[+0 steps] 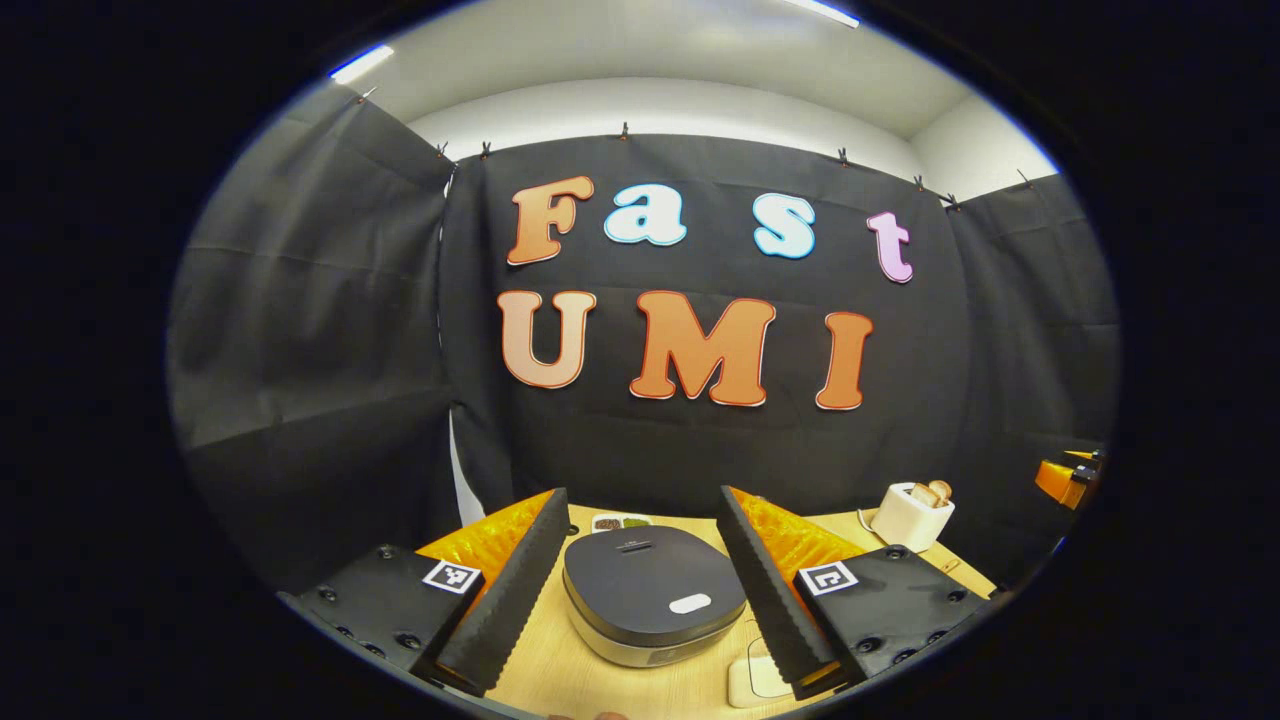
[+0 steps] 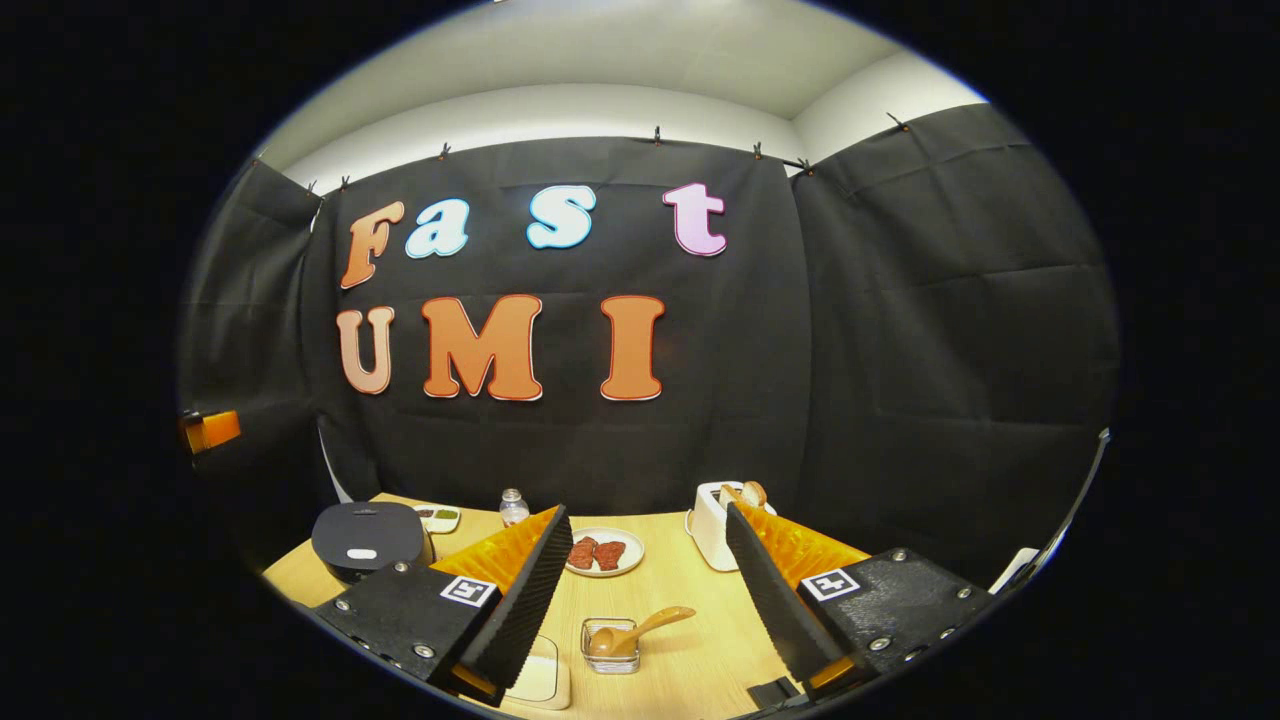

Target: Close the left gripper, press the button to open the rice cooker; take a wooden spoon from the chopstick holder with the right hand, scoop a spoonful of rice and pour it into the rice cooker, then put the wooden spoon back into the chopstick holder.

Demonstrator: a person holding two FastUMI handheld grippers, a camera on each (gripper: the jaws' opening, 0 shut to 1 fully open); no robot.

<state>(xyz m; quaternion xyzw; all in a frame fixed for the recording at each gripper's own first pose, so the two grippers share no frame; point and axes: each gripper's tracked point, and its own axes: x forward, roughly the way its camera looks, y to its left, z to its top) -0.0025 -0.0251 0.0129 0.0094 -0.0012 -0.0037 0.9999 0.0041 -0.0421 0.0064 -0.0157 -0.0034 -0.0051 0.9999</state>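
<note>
Between the left claw's fingers sat a dark grey rice cooker (image 1: 654, 592) with a white button (image 1: 690, 603), while a white toaster (image 1: 910, 516) stood right of them on the pale wood-grain table (image 1: 600, 680)

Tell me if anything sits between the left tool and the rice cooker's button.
Nothing visible does. In the left gripper view the left tool stands open, and the rice cooker sits between its fingers, lid closed, with its white button unobstructed on top.
</note>
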